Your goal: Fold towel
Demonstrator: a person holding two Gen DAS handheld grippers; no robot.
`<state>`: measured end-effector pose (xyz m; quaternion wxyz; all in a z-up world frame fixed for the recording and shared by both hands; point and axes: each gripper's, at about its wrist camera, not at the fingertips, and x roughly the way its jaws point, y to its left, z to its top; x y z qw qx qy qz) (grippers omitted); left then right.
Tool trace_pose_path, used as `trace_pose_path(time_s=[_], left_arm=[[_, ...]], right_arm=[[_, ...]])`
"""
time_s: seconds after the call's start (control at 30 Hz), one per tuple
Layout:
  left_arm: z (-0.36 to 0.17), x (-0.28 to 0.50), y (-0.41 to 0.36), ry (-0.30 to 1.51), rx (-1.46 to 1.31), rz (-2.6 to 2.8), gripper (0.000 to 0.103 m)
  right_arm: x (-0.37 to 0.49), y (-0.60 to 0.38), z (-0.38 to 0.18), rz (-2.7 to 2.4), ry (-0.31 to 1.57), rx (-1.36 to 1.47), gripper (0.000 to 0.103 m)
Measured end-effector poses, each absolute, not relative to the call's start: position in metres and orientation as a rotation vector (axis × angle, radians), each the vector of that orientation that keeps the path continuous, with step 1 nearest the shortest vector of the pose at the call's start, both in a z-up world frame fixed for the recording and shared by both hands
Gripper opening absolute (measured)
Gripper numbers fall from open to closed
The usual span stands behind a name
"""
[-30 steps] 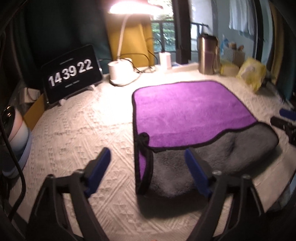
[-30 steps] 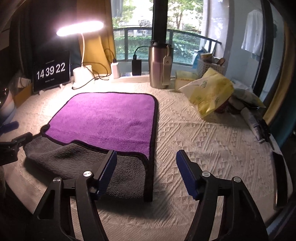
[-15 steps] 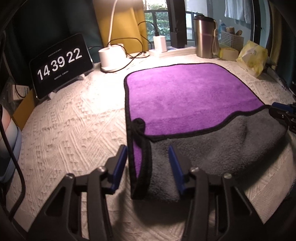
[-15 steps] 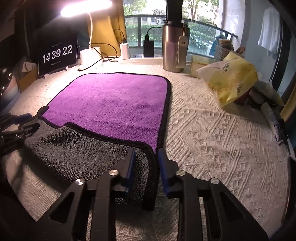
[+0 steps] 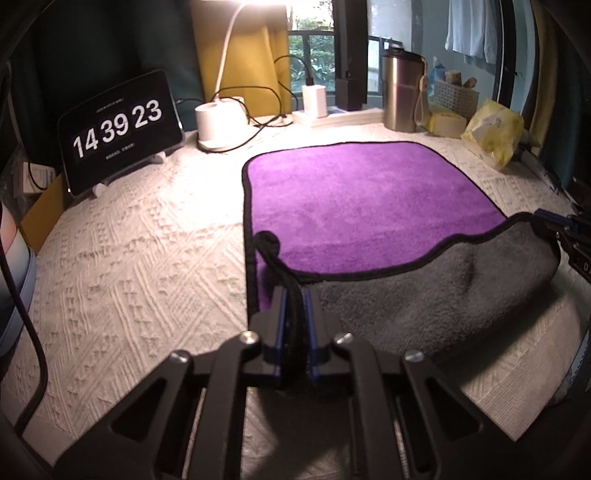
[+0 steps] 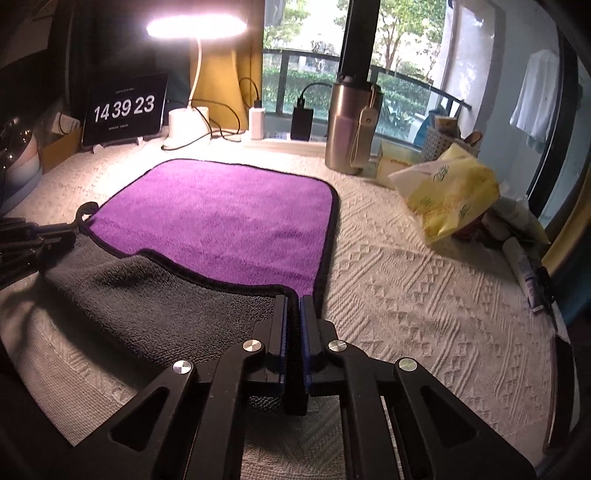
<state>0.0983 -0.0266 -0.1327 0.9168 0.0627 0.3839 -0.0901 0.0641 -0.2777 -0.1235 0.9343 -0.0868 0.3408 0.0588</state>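
Left tongs: pressed together on the black hem at the towel's near left corner; cloth fills the gap between the blue pads.
Right tongs: pinching the hem at the near right corner, pads flat against the fabric.
Towel: lies ahead of both tongs on the white cloth; purple face up, near strip turned over to show grey. The grey strip spans from one pair of tongs to the other.
Loop: small black hanging loop just ahead of the left tongs, at the fold line.
Clock: far left of the right tongs, reads 14 39 23.
Lamp: lit, beyond the towel's far edge.
Flask: steel, upright, beyond the far right corner.
Yellow bag: ahead-right of the right tongs, apart from the towel.
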Motion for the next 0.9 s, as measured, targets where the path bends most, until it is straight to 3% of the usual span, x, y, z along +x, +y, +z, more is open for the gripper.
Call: trace_pose_path(time_s=[0.9], left_arm=[[-0.061,0.114,-0.018,0.658,0.003,-0.157,0.008]], right_arm=[[0.076,-0.274,-0.064,0.100,0.541,-0.130,0.006]])
